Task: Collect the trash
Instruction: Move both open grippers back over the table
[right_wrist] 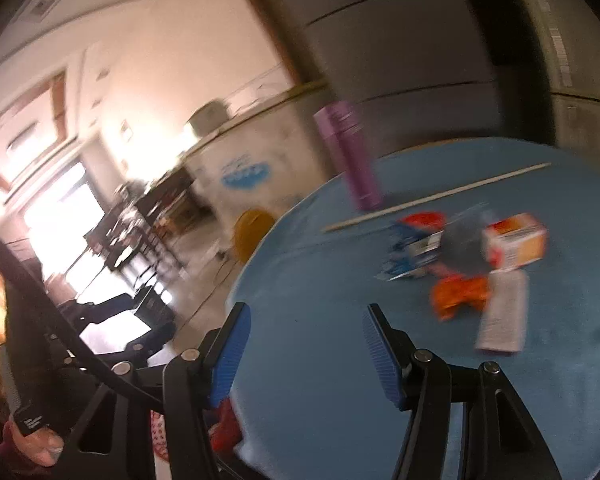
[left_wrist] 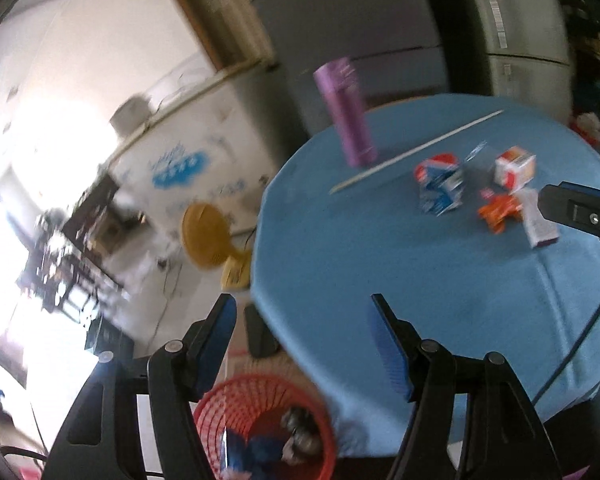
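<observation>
A round table with a blue cloth (left_wrist: 380, 264) holds the trash: a crumpled blue-and-red wrapper (left_wrist: 440, 188), a red-and-white carton (left_wrist: 516, 168), an orange wrapper (left_wrist: 498, 210) and a flat grey-white packet (left_wrist: 536, 220). The same items show in the right wrist view: wrapper (right_wrist: 416, 248), carton (right_wrist: 516, 242), orange wrapper (right_wrist: 456, 294), packet (right_wrist: 504, 312). My left gripper (left_wrist: 300, 344) is open and empty at the table's left edge, above a red mesh basket (left_wrist: 236, 412) that holds some trash. My right gripper (right_wrist: 304, 352) is open and empty over the cloth's near edge.
A tall purple bottle (left_wrist: 346, 112) stands at the table's far side beside a long thin white stick (left_wrist: 416, 152). A yellow fan (left_wrist: 204, 236) stands on the floor to the left. A black cable (left_wrist: 580, 332) hangs across the cloth at right.
</observation>
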Demonstrator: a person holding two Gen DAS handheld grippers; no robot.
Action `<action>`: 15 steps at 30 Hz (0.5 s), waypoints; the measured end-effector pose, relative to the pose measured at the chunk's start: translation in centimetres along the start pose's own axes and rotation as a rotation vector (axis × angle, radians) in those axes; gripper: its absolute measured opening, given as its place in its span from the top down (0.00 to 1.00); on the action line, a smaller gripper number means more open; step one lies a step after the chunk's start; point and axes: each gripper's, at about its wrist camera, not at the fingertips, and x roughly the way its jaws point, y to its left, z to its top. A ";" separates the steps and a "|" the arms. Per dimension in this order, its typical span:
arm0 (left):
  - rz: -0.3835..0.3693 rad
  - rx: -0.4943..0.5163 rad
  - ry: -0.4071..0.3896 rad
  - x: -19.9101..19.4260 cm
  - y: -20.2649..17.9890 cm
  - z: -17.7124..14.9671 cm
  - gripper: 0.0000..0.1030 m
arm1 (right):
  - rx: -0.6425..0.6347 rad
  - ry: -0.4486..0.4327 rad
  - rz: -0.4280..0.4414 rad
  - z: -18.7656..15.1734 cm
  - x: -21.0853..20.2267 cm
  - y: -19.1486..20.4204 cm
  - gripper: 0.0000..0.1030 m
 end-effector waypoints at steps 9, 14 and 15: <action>-0.062 0.144 -0.105 -3.3 -7.4 4.8 0.34 | 0.143 -0.132 -0.126 1.5 -6.8 -8.2 0.40; -0.086 0.208 -0.124 -3.7 -10.2 6.3 0.34 | 0.198 -0.167 -0.163 1.2 -9.3 -11.4 0.40; -0.089 0.217 -0.126 -3.8 -10.9 6.5 0.34 | 0.206 -0.172 -0.167 1.2 -9.6 -11.8 0.40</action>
